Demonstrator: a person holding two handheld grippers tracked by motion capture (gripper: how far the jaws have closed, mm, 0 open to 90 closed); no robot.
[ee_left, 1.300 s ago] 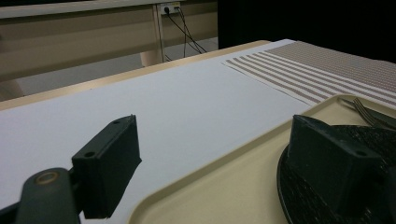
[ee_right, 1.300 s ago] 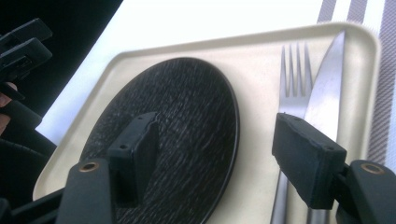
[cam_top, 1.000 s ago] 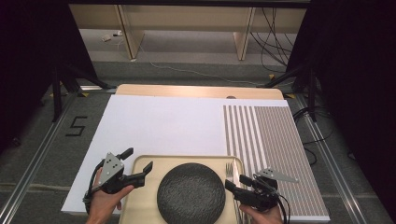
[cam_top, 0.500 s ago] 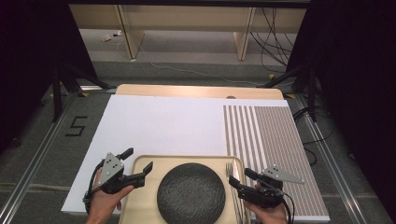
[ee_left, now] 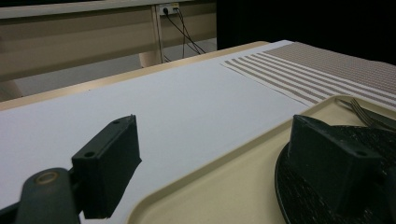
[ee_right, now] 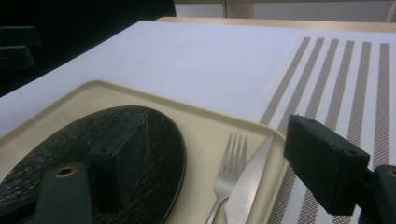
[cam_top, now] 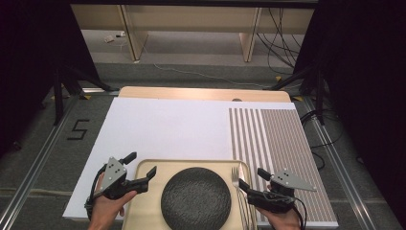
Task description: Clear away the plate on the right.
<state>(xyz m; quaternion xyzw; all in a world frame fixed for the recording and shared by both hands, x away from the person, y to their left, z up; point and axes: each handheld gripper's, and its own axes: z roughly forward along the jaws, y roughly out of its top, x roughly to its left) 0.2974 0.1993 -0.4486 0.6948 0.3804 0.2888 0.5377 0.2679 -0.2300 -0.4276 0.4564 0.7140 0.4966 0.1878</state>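
Tray (cam_top: 143, 211), dark plate (cam_top: 195, 197), fork (cam_top: 236, 179), perhaps knife (ee_right: 247, 182)

One cream tray (cam_top: 143, 215), one black round plate (cam_top: 195, 196), one fork (ee_right: 229, 170), one knife (ee_right: 247, 179), one striped placemat (cam_top: 282, 143)

The high view is evenly lit from above, with the white sheet (cam_top: 167, 129) on the bench bright but free of glare, while the room on both sides falls into near black. Shadows are soft and short. That picture looks slightly soft, perhaps from upscaling. In both gripper views the black fingers (ee_left: 109, 163) up close are blurred and dim, and the knife (ee_right: 247, 182) between the right gripper's fingers carries a pale sheen. Far backgrounds there are hazy.
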